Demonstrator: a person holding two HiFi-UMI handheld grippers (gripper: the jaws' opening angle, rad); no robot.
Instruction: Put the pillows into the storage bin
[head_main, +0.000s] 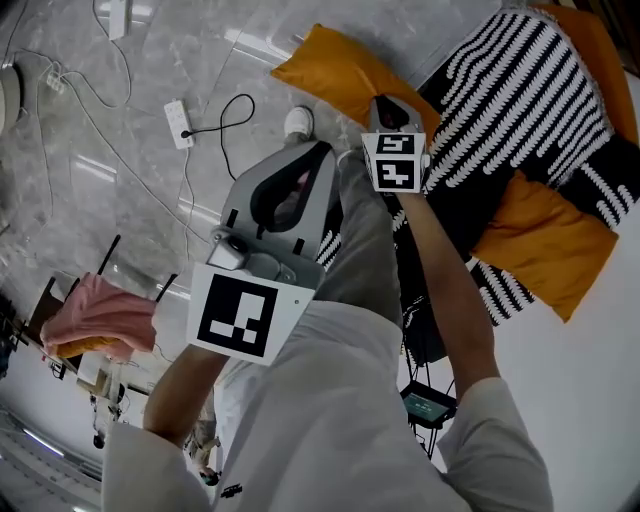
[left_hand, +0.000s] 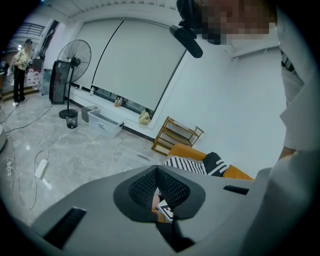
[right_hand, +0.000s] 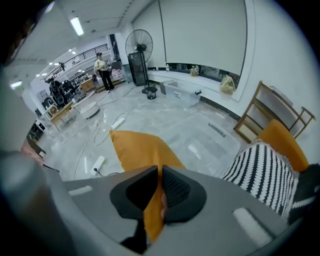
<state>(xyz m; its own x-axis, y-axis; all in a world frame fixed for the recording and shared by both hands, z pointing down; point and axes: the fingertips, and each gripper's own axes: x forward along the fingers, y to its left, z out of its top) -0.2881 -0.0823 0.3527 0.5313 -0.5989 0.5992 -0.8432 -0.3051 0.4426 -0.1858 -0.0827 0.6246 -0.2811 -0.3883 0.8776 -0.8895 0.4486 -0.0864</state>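
Closest in, white sleeves and two forearms reaching away from the head camera. On the left, left gripper out over the grey marble floor, jaws clenched together on nothing, with only a sliver of the scene behind showing below the meshed pads.

A little further out, right gripper, jaws grasping the orange pillow by a pinched fold at its edge, with fabric squeezed between the pads in the right gripper view. Rest of that pillow spread away from the jaws over the floor; resting or lifted, cannot tell.

Just to its right in the head view, black-and-white striped pillow, piled with a second orange pillow at its near side and a third orange one at its far side.

Near the tip of the left gripper in the head view, a white shoe on the floor. Further left, a white power strip with a black cable looped off it.

Beyond the pillows, a slatted wooden rack against the white wall. Further along the foot of the wall, a pale plastic box, then a black pedestal fan. Farthest off, a standing person in a lit area.
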